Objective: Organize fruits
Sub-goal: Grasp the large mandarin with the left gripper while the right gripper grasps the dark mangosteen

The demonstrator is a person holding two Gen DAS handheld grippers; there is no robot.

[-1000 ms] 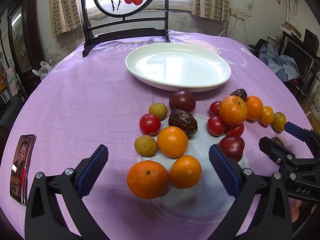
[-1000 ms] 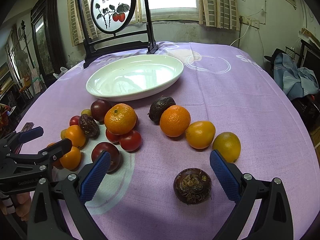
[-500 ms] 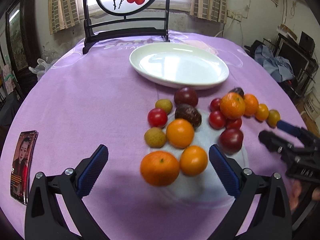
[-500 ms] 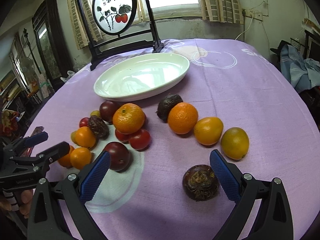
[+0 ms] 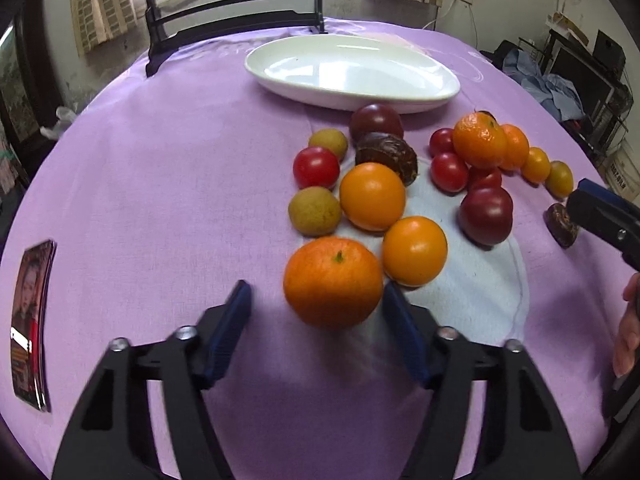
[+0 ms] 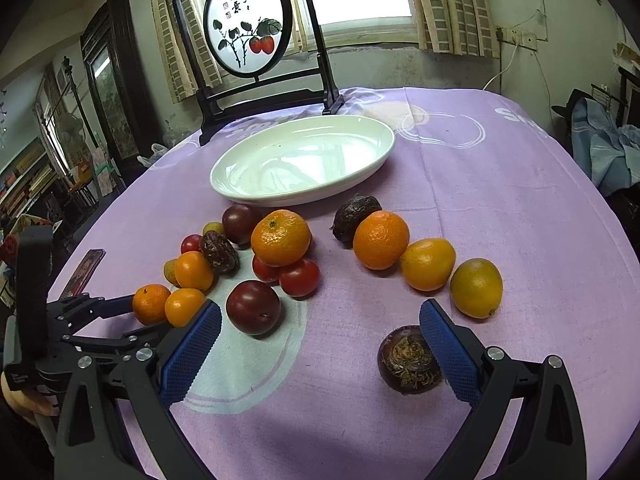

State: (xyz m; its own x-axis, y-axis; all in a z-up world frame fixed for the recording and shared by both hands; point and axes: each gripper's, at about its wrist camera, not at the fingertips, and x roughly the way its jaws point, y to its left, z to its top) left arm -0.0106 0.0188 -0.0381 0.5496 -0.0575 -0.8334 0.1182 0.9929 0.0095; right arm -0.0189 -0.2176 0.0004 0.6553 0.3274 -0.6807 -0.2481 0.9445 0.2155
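Several fruits lie on the purple tablecloth in front of an empty white oval plate [image 5: 352, 68], which also shows in the right wrist view [image 6: 304, 160]. My left gripper [image 5: 316, 332] is open, its blue pads on either side of the near part of a large mandarin [image 5: 333, 282], with a gap on the left side. That mandarin also shows in the right wrist view [image 6: 151, 303]. My right gripper [image 6: 320, 352] is open and empty; a dark wrinkled passion fruit [image 6: 410, 360] lies just inside its right finger.
A framed round painting on a black stand [image 6: 248, 24] stands behind the plate. A phone [image 5: 30, 324] lies at the table's left edge. Oranges, tomatoes, plums and longans [image 5: 372, 196] crowd the middle. The table drops off on the right, with clutter beyond.
My left gripper has moved forward and right to the large mandarin and its fingers have narrowed around it. My right gripper has shifted slightly right towards the passion fruit.
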